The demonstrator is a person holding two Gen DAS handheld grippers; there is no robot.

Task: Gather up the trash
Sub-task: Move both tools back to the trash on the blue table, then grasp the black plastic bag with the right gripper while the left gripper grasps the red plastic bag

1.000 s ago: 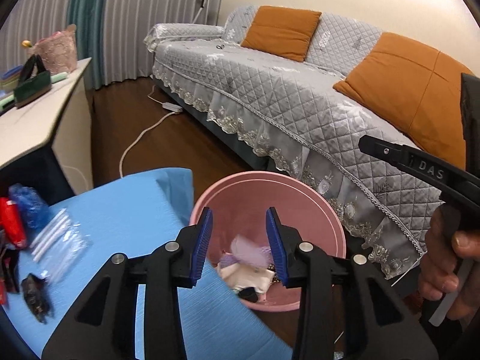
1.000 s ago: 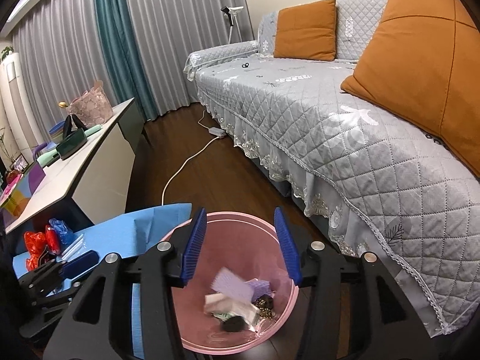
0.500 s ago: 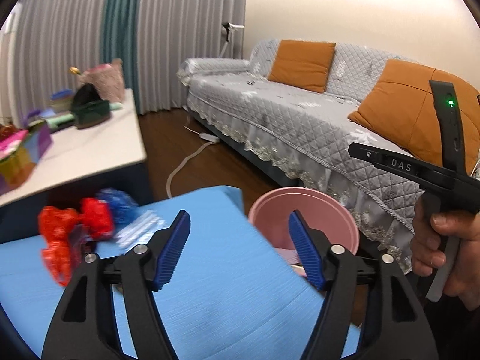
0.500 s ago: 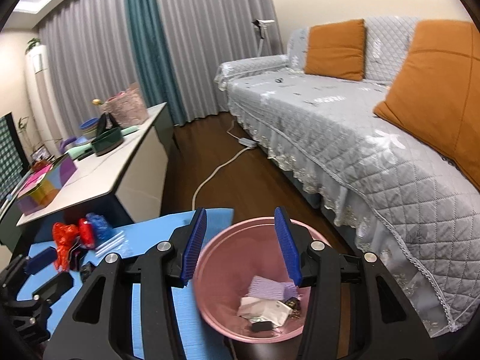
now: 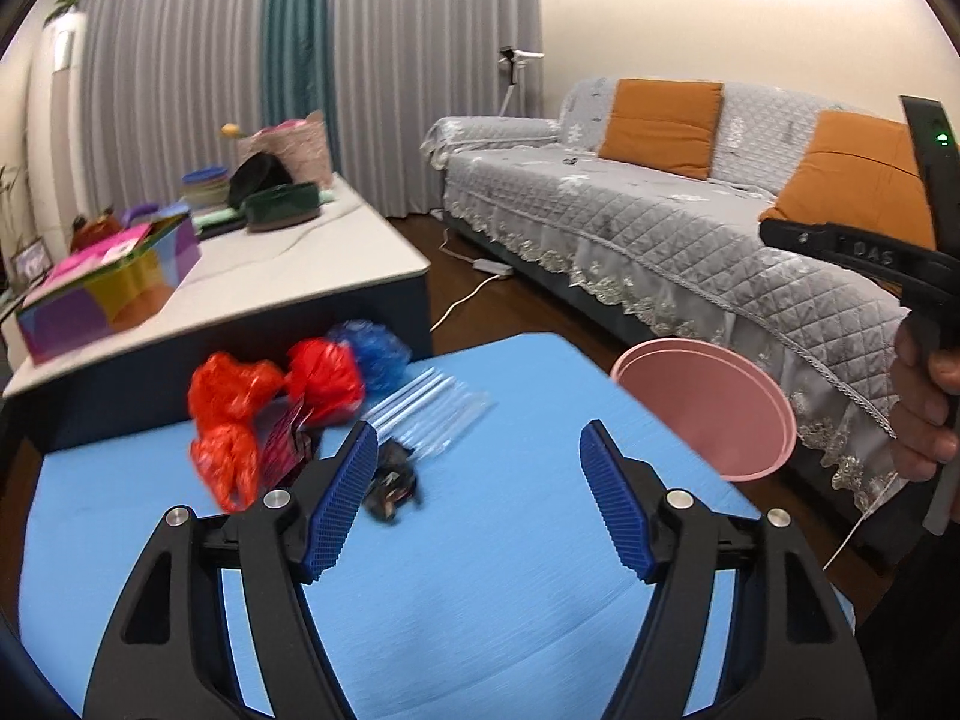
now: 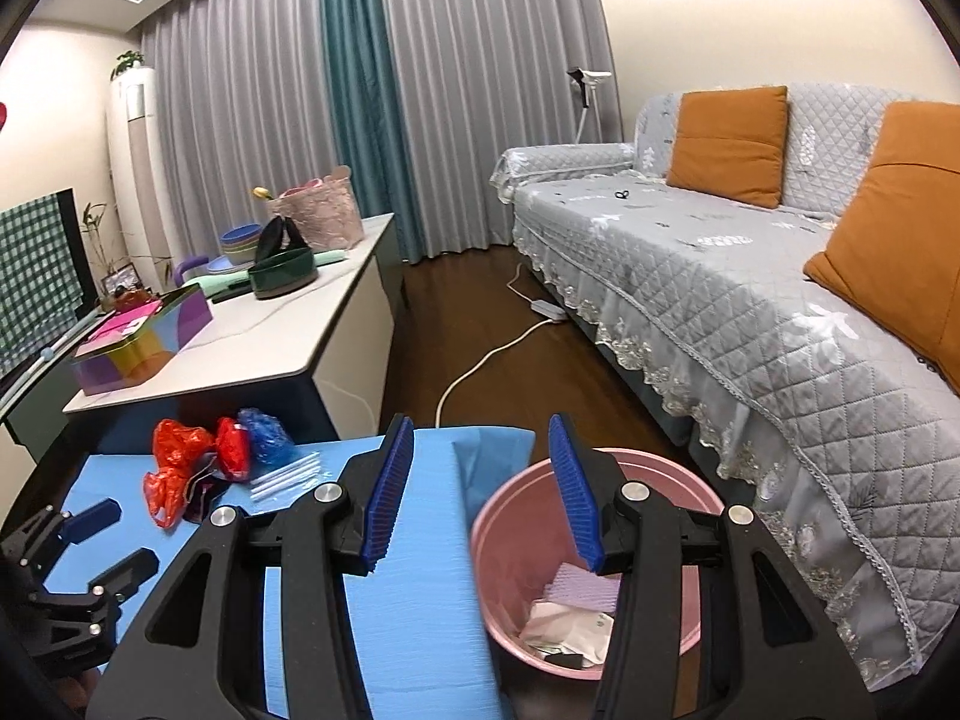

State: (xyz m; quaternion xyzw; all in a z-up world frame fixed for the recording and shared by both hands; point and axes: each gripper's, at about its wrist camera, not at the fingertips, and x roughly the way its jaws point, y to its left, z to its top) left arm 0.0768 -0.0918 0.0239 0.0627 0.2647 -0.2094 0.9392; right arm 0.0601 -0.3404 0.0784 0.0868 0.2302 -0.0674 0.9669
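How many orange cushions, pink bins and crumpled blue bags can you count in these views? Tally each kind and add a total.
Orange cushions: 2
Pink bin: 1
Crumpled blue bag: 1
Total: 4

A home living room.
A quilted grey sofa [image 6: 720,276] with orange cushions [image 6: 729,144], floor-length curtains [image 6: 288,120], wooden floor [image 6: 456,324] and a cluttered white side table [image 6: 288,324].
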